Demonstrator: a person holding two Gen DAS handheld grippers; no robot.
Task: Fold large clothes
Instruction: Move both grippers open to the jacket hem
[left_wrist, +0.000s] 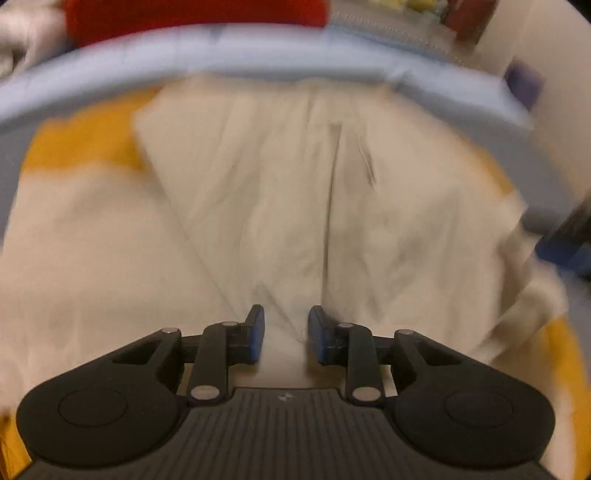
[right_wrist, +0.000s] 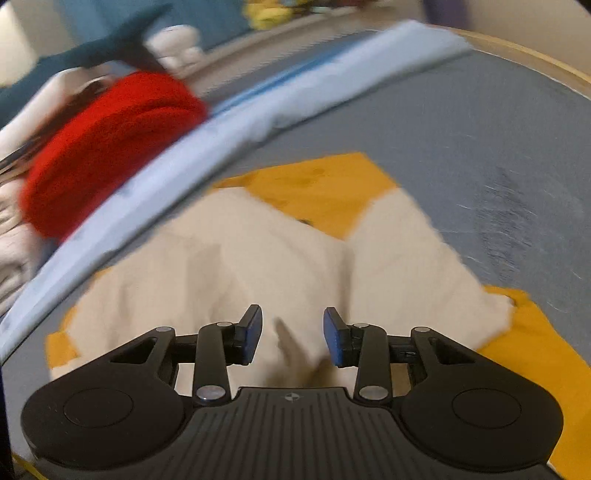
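My left gripper (left_wrist: 286, 334) stood with its blue-padded fingers (left_wrist: 256, 332) a little way apart, a ridge of the cream garment (left_wrist: 258, 192) rising into the gap between them; the blur kept me from telling whether the pads actually pinched it. My right gripper (right_wrist: 292, 336) was spread somewhat wider, its jaws parted over a raised wrinkle of the same cream garment (right_wrist: 221, 266), and the pads looked to be clear of the cloth on both sides. The cream garment lay spread flat just ahead of both claws, creased along a long seam in the left view and overlapped in angled panels in the right. Beneath it lay a mustard-yellow cloth (right_wrist: 325, 184), showing past its edges at the far end and on both sides. Both rested on a grey-blue surface (right_wrist: 480, 129). Farther out, a pale blue folded cloth (right_wrist: 258, 107) ran as a long band across the far edge of the cream garment, and beyond that band sat a bright red knitted piece (right_wrist: 107, 147), beside some white fabric (right_wrist: 14, 240).
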